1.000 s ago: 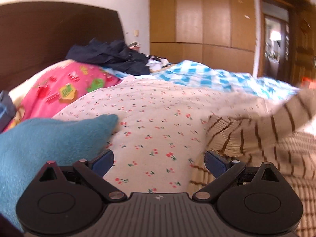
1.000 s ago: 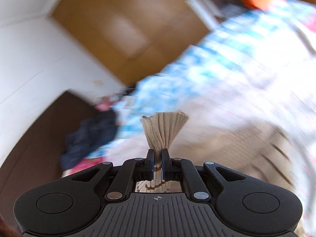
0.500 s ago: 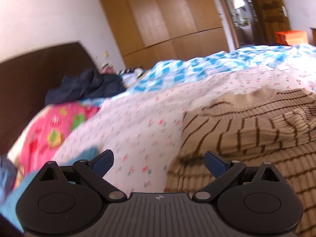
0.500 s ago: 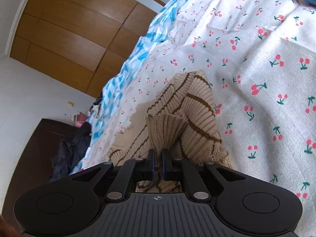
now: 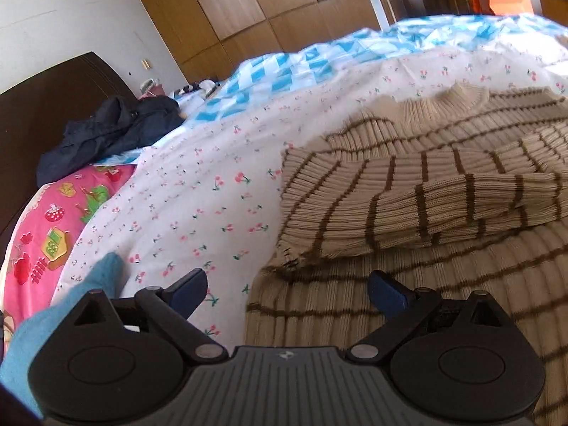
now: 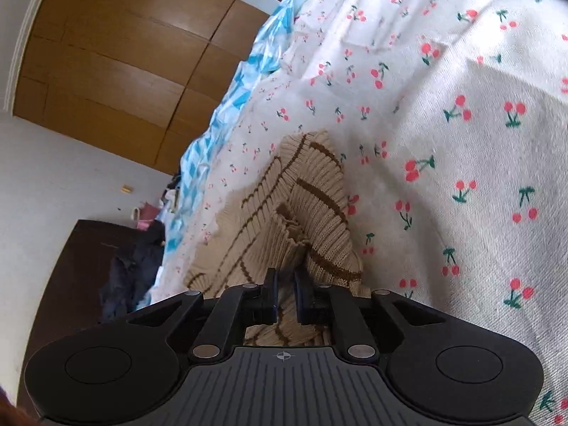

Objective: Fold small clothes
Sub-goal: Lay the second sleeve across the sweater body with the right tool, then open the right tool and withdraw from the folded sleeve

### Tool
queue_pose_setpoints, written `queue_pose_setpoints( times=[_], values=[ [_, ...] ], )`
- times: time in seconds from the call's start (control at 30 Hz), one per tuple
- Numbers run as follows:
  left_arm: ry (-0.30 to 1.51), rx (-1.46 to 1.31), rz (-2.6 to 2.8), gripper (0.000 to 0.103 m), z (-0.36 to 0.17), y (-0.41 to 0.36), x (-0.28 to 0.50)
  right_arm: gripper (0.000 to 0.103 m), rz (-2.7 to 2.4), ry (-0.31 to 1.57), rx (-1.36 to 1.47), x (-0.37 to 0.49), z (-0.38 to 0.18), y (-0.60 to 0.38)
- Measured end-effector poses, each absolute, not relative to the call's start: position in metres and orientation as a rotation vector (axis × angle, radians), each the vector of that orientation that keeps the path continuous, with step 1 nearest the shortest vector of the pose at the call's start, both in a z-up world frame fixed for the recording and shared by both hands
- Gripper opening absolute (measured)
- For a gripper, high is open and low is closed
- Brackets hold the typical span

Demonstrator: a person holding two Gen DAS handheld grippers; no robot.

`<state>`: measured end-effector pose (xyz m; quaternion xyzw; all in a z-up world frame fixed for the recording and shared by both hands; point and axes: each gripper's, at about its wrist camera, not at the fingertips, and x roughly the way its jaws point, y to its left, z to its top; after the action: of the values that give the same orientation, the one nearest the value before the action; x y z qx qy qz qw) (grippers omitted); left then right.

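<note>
beige ribbed knit sweater with brown stripes (image 5: 419, 191) lying on the white cherry-print bedsheet (image 5: 213, 191), one sleeve folded across its body.

the left gripper (image 5: 287, 289) hangs low over the sweater's near edge with its blue-padded fingers (image 5: 188, 289) spread wide and nothing between them; one finger is over the sheet, the other over the knit. in the right wrist view the right gripper (image 6: 285, 293) sits at the sweater's bunched cuff (image 6: 291, 230), its jaws just opening, a narrow gap showing with knit fabric still between the pads. beside the left gripper lies a teal fuzzy cloth (image 5: 67, 319). further off are a pink cartoon-print quilt (image 5: 53, 227), a dark navy garment heap (image 5: 113, 131), a blue-and-white checked blanket (image 5: 284, 71), the dark brown headboard (image 5: 46, 106) and wooden wardrobe doors (image 5: 248, 10).
</note>
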<state>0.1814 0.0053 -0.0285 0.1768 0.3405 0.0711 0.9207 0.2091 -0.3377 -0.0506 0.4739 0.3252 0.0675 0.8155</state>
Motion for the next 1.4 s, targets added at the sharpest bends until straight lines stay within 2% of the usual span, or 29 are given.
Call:
queue_pose_setpoints(
  times=[0.3, 0.37, 0.4, 0.43, 0.57, 0.77, 1.4],
  values=[
    [0.584, 0.226, 0.146, 0.102, 0.012, 0.023, 0.168, 0.023, 0.170, 0.681, 1.032, 0.217, -0.053, -0.331],
    [0.574, 0.217, 0.156, 0.102, 0.015, 0.023, 0.178, 0.023, 0.187, 0.678, 1.013, 0.220, -0.051, -0.328],
    [0.570, 0.217, 0.166, 0.102, 0.016, 0.022, 0.183, 0.017, 0.189, 0.678, 0.998, 0.220, -0.049, -0.327],
    [0.565, 0.216, 0.176, 0.102, 0.015, 0.022, 0.187, 0.007, 0.187, 0.678, 0.990, 0.219, -0.048, -0.326],
    [0.573, 0.192, 0.203, 0.102, 0.009, 0.023, 0.206, 0.006, 0.157, 0.682, 0.978, 0.215, -0.046, -0.330],
    [0.688, 0.268, 0.229, 0.103, -0.031, 0.019, 0.221, 0.004, 0.129, 0.687, 0.962, 0.214, -0.052, -0.334],
    [0.701, 0.364, 0.230, 0.103, -0.025, 0.019, 0.201, 0.008, 0.108, 0.693, 0.930, 0.207, -0.051, -0.334]
  ],
)
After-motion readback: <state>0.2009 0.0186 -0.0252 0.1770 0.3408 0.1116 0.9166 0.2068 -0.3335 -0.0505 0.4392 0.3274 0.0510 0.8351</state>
